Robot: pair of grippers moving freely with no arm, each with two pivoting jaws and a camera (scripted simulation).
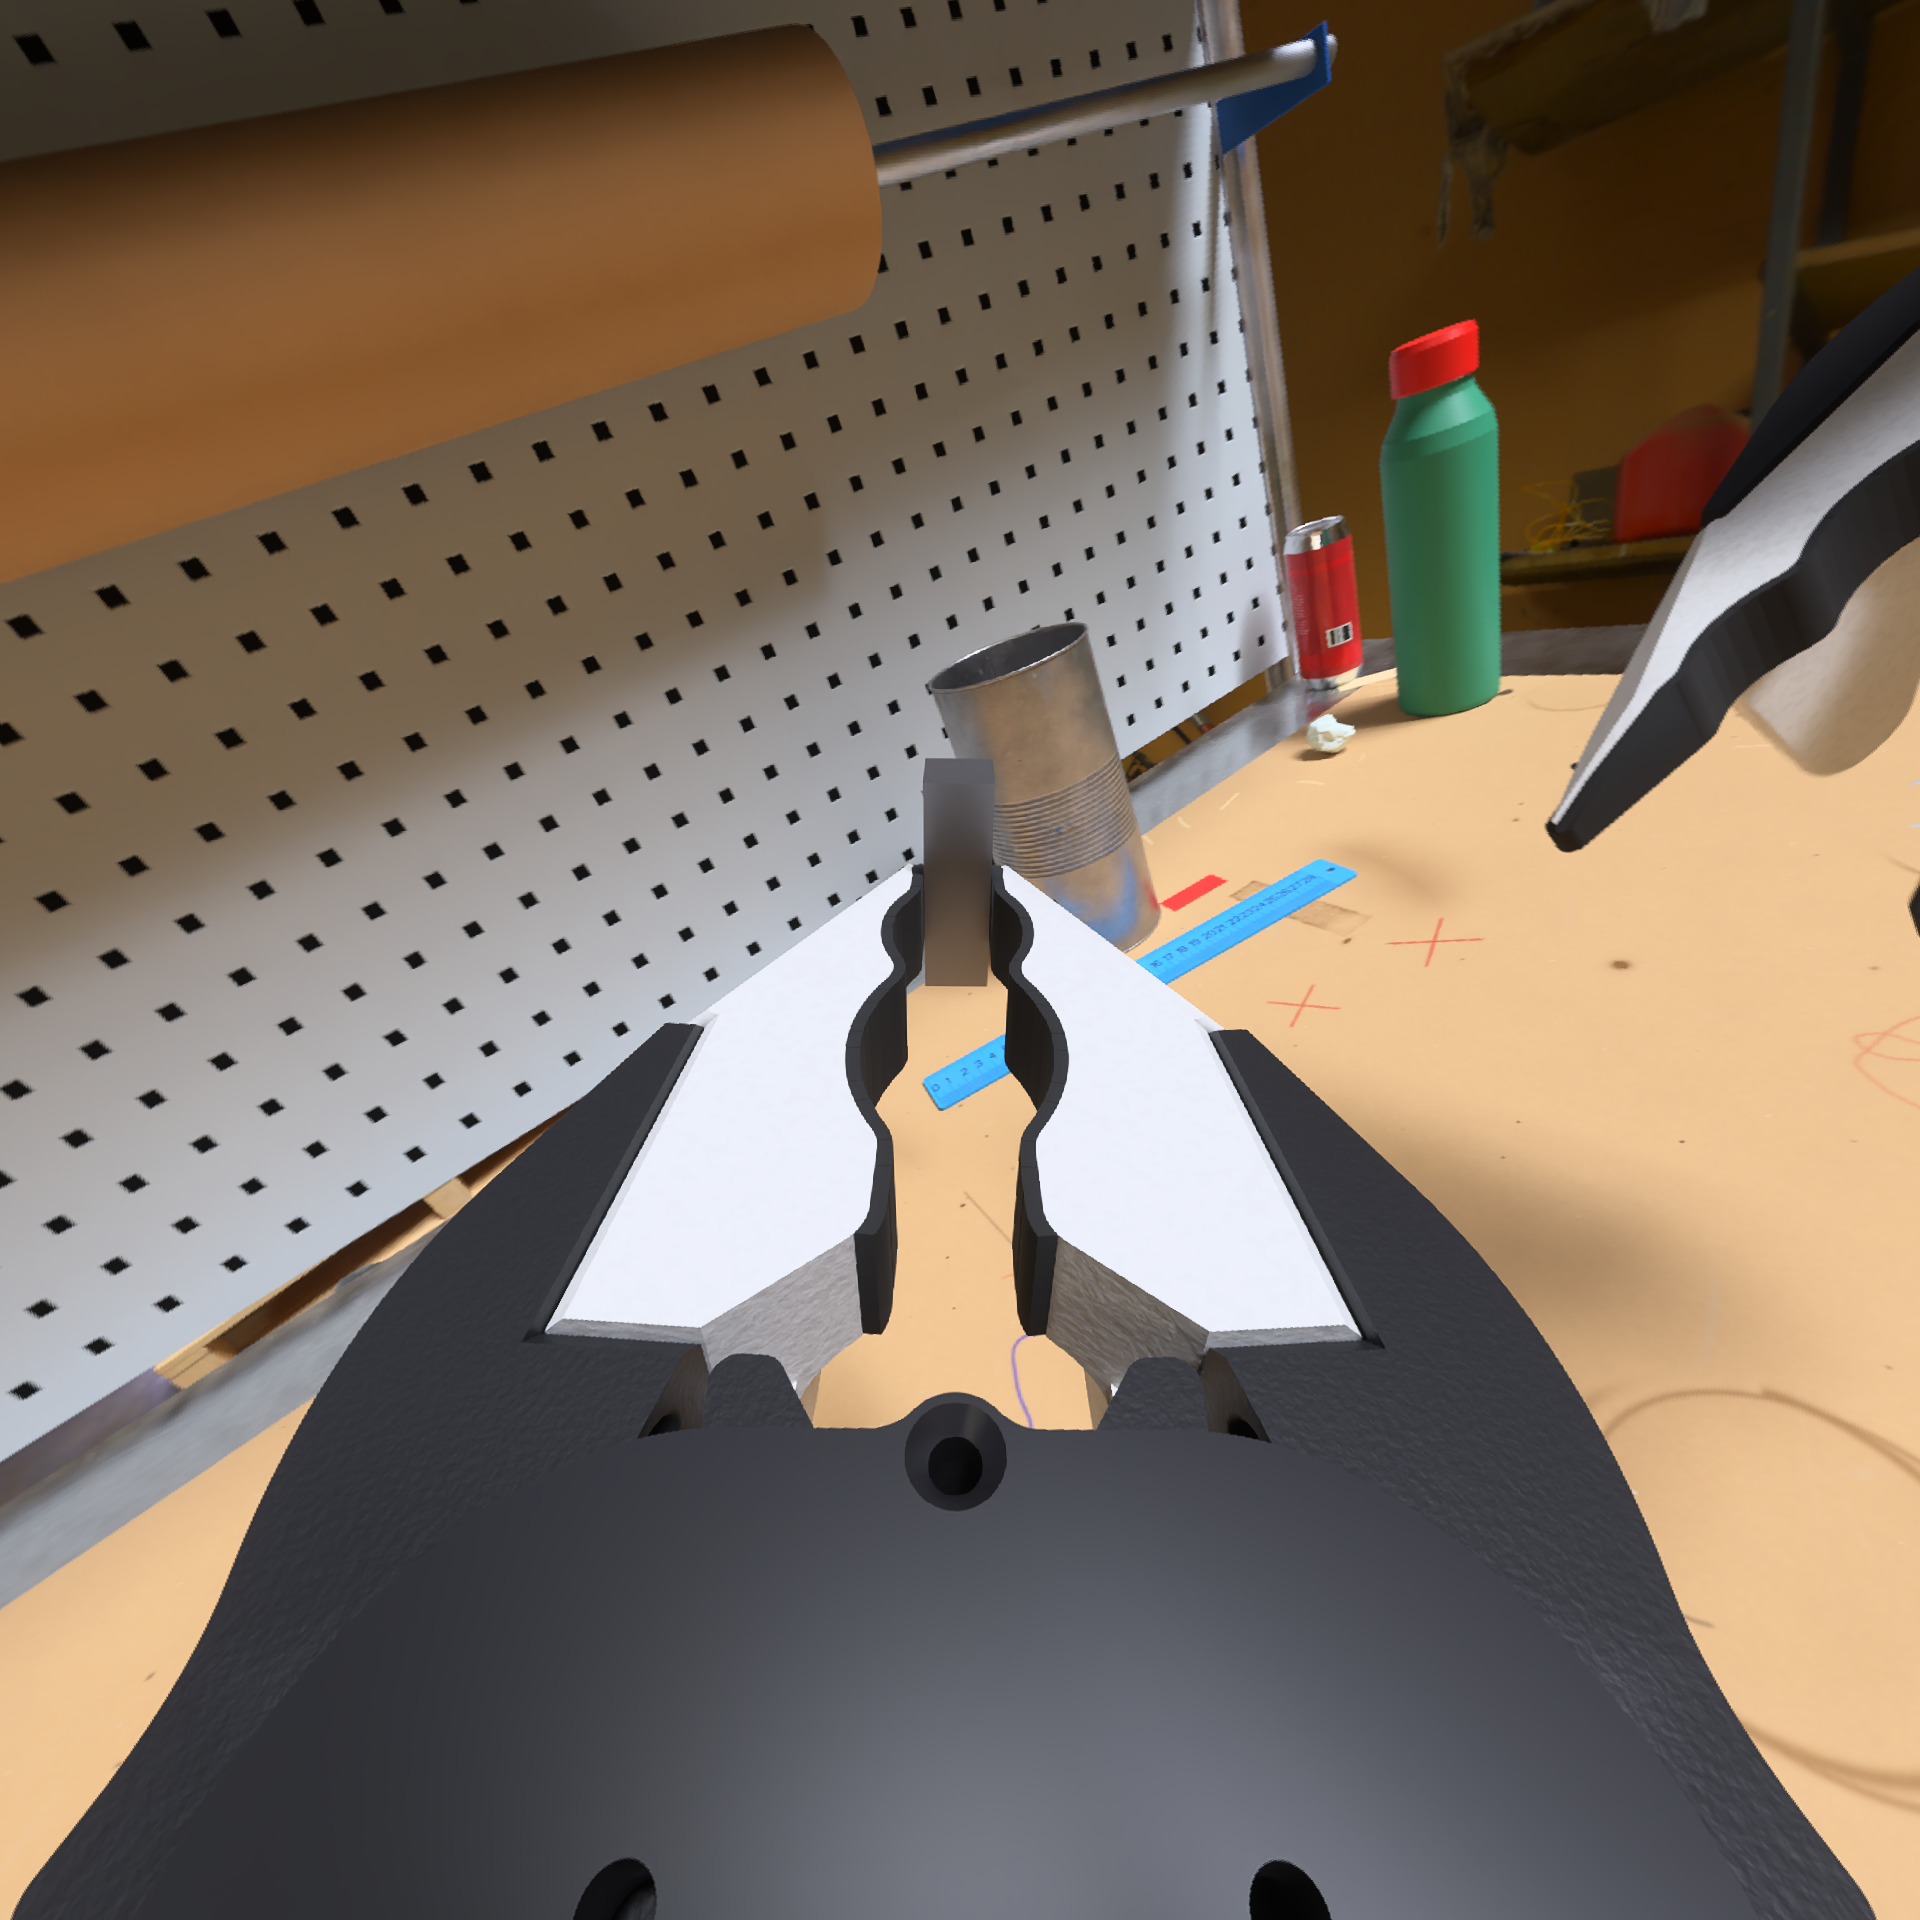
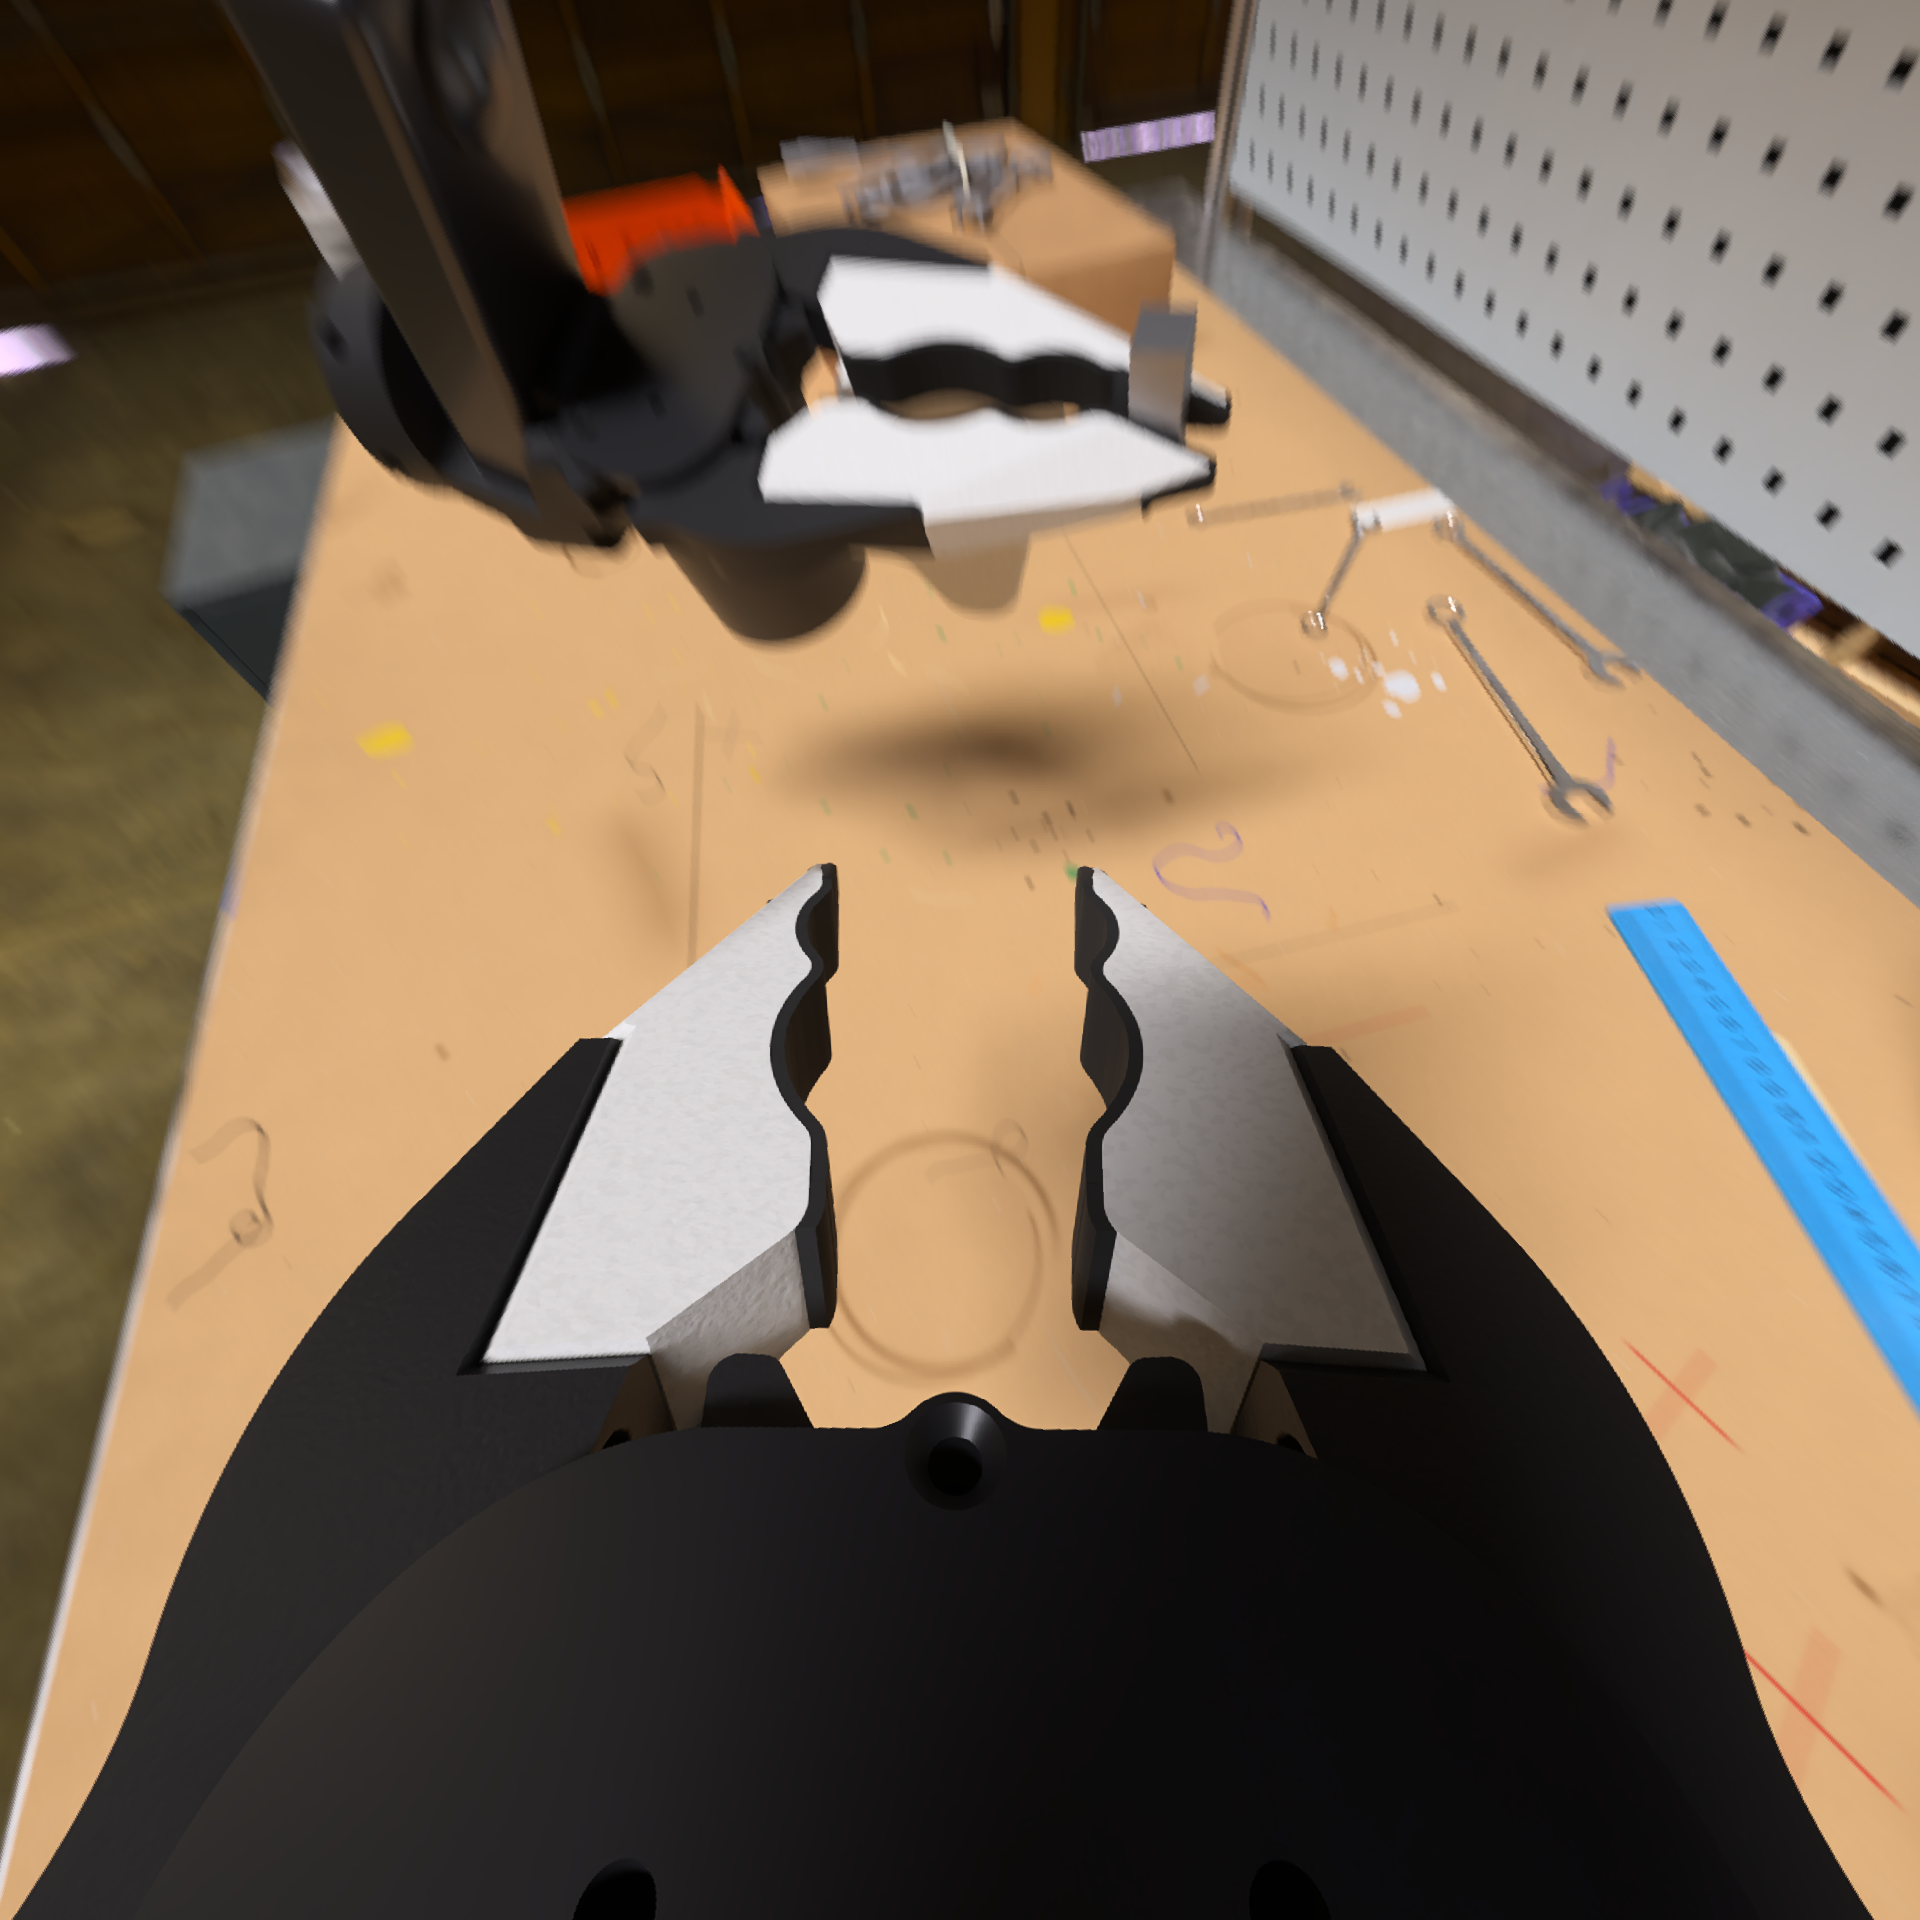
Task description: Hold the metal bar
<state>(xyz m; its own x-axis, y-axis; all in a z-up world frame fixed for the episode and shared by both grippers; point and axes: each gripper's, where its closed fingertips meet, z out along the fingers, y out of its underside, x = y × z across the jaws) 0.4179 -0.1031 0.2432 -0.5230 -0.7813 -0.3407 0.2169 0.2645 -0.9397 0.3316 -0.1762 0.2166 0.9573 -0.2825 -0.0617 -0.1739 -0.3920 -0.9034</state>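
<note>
A short grey metal bar [image 1: 956, 873] stands upright between the fingertips of my left gripper [image 1: 956, 883], which is shut on it and holds it above the workbench. The right wrist view shows the same bar [image 2: 1158, 364] in the left gripper [image 2: 1195, 431], well above the bench. My right gripper [image 2: 956, 878] is open and empty, low over the bench and short of the left one. One of its fingers [image 1: 1714, 644] shows at the right edge of the left wrist view.
A metal cup [image 1: 1049, 769], a blue ruler [image 1: 1247, 920], a red can [image 1: 1322, 603] and a green bottle [image 1: 1442, 530] stand near a white pegboard [image 1: 520, 727]. A brown roll [image 1: 416, 270] hangs overhead. Wrenches [image 2: 1507, 707] lie on the bench [image 2: 520, 935].
</note>
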